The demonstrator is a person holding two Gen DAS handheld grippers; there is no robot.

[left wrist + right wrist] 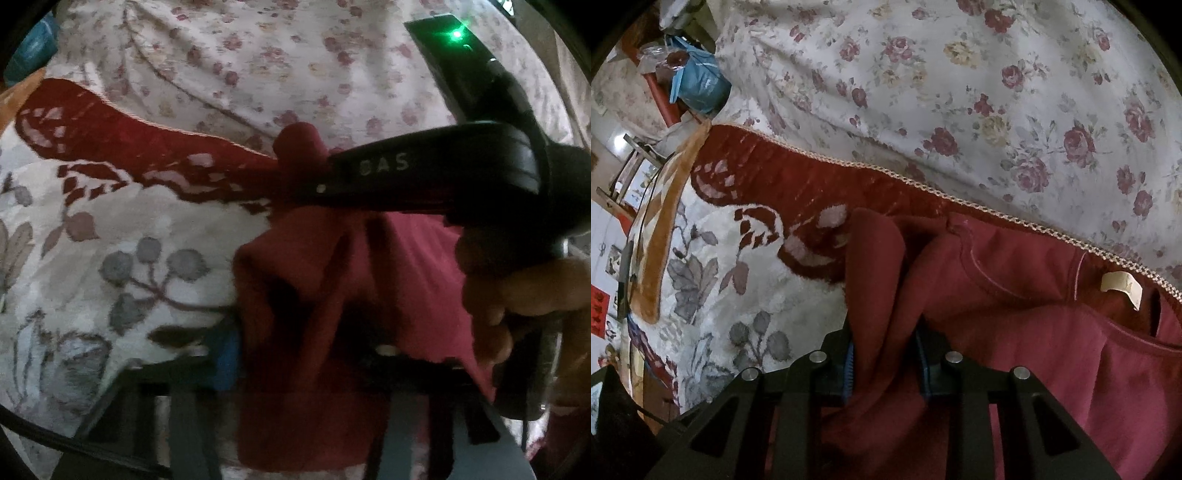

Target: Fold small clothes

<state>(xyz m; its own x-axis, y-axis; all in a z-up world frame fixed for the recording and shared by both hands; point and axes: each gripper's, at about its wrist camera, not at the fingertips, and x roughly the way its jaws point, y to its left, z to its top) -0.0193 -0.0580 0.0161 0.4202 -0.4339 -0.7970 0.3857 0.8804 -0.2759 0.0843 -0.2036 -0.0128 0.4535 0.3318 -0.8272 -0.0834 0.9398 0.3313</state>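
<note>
Fabric fills both views: a dark red knit garment (1052,332), soft and matte, lies bunched on a plush blanket (746,258) with a deep red border, pale pile and grey leaf-and-berry motifs. Braided cream trim (997,210) edges that blanket, running diagonally from upper left to right; beyond it a thin, creased sheet (960,74) printed with roses covers the rest of the bed.

In the right wrist view the right claw (886,365) is closed down narrow on a raised fold of the garment, the cloth pinched between its blue ribbed pads (849,369) and rising in a soft ridge towards frame centre. A curved neckline seam and a cream label (1121,286) show at right, close to the braided trim. Open blanket lies to the left of the fold; at the far left edge sit a tan cloth strip (668,221) and a blue bag (701,85).

The left wrist view alone shows the other tool's black body (443,166) crossing the upper right, a green light (457,35) above it and a hand (517,295) gripping at right. Red cloth drapes over the left claw (314,354), covering its tips; it appears to be narrowed on a bunch of the garment, though blur and shadow make the pads hard to read.
</note>
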